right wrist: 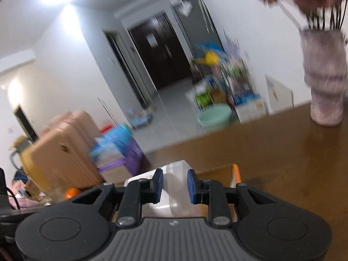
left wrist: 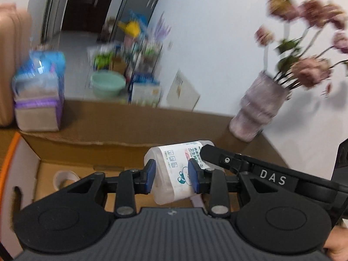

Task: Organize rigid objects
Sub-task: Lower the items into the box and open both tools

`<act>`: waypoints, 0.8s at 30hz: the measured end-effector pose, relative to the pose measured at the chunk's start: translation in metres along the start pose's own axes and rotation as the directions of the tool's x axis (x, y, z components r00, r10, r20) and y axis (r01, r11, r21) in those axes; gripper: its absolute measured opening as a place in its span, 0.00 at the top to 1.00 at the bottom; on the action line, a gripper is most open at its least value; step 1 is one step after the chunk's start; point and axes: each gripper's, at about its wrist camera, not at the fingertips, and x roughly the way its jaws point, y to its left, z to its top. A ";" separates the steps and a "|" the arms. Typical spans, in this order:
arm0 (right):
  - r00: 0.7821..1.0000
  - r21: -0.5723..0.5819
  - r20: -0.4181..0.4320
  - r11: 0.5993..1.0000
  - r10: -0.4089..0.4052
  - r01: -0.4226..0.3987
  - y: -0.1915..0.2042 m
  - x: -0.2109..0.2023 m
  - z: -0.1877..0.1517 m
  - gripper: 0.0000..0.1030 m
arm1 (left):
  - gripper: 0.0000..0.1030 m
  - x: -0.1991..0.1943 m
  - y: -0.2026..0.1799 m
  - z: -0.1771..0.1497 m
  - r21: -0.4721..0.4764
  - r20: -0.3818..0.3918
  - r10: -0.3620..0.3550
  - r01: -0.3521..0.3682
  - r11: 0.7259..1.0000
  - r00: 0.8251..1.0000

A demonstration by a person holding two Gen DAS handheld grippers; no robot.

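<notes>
1. Tape roll (left wrist: 63,179) sits inside the cardboard box (left wrist: 71,152), far left below you.
2. Your left gripper (left wrist: 171,178) clamps both pads on the translucent labelled bottle (left wrist: 174,174), tilted above the box.
3. Your right gripper (right wrist: 174,184) is pinched on the same bottle.
4. Vase of flowers (left wrist: 258,106) stands right on the wooden table (right wrist: 282,148), near the box.

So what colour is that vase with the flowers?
Pale purple-pink vase, clearest in the right wrist view.
</notes>
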 end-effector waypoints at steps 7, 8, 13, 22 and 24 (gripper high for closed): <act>0.982 -0.111 -0.134 0.987 -0.131 0.116 0.001 0.059 -0.011 0.80 | 0.77 0.056 0.035 -0.005 -0.061 -0.128 0.019 -0.027 0.998 0.992; 0.978 -0.126 -0.144 0.983 -0.149 0.131 0.002 0.061 -0.016 0.81 | 0.77 0.061 0.037 -0.007 -0.057 -0.144 0.020 -0.029 0.998 0.989; 0.968 -0.190 -0.162 0.969 -0.191 0.159 0.006 0.075 -0.027 0.82 | 0.74 0.077 0.042 -0.013 -0.037 -0.155 0.059 -0.066 0.997 0.986; 0.972 -0.211 -0.141 0.965 -0.186 0.154 0.028 0.034 -0.020 0.74 | 0.58 0.016 0.016 -0.007 0.091 -0.072 0.166 -0.160 0.983 0.983; 0.976 -0.209 -0.126 0.966 -0.180 0.151 0.033 0.013 -0.019 0.74 | 0.55 -0.009 0.010 -0.009 0.123 -0.026 0.194 -0.190 0.974 0.981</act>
